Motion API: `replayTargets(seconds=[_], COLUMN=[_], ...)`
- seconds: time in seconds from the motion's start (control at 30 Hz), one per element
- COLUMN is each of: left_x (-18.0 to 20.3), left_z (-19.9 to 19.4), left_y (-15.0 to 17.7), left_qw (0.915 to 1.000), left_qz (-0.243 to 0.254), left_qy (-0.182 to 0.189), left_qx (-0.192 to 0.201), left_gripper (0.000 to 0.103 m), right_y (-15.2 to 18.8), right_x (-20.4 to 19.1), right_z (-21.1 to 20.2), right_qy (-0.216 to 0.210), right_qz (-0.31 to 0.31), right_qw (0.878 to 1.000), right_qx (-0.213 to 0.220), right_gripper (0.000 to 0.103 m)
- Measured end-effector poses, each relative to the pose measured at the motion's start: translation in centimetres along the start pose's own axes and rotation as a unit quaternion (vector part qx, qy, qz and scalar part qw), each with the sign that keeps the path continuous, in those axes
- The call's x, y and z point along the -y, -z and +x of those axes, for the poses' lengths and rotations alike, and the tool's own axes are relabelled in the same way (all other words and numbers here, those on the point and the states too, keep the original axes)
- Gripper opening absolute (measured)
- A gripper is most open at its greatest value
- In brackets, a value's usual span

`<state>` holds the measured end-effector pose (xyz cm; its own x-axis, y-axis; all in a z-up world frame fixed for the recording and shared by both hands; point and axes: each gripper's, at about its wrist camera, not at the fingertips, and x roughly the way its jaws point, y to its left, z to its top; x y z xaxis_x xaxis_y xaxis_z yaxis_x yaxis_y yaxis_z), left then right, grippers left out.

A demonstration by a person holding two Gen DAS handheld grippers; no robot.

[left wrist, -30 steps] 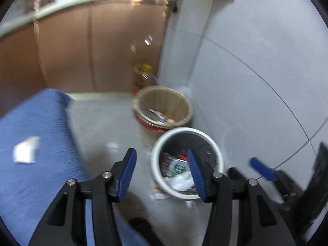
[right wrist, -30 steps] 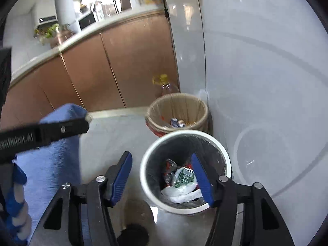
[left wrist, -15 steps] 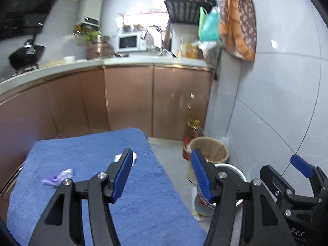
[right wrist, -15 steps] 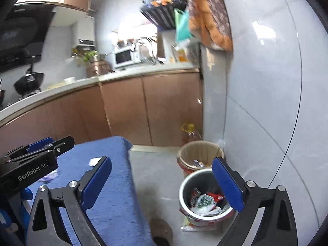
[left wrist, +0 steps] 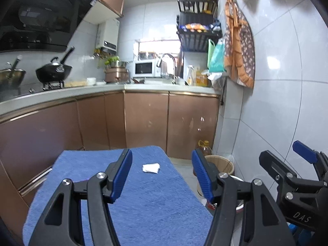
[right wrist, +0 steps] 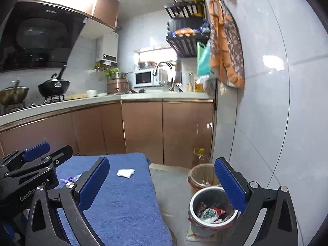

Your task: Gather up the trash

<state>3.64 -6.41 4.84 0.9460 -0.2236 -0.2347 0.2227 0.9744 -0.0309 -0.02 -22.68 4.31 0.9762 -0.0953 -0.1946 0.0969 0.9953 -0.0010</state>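
- Left wrist view: the left gripper point(left wrist: 162, 173) hangs over a blue towelling cloth point(left wrist: 155, 203), jaws wide apart and holding nothing.
- A crumpled white paper scrap point(left wrist: 151, 167) lies on the cloth's far part, between the blue pads.
- Right wrist view: "GenRobot.AI" reads on the left gripper's body at the left edge.
- The right gripper point(right wrist: 163, 181) gapes wide, empty.
- A white-rimmed round bin point(right wrist: 211, 210) with wrappers stands on the floor right of the cloth, a tan-lined basket point(right wrist: 202, 175) just behind it.
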Motion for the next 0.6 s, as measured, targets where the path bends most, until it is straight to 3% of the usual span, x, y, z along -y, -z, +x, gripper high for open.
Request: replayTargets(seconds=[0.27,0.6], left_x=[-3.4,-4.4], left_z=[-4.0,-5.0], left_y=[-0.6,0.1], left_qw=[0.9982,0.9968], left_qz=[-0.019,-0.036], left_qy=[-0.041,-0.056], left_qx=[0.039,0.045], left_gripper=[0.066,0.068], right_y=[-0.6,-0.6], right_x=[-2.9,-4.0], right_z=[-2.9,-4.9], right_qy=[0.001,0.006], right_qz=[-0.032,-0.050], right_qw=[0.999,0.997], right_qx=[0.027,0.050], right_gripper=[0.103,0.103])
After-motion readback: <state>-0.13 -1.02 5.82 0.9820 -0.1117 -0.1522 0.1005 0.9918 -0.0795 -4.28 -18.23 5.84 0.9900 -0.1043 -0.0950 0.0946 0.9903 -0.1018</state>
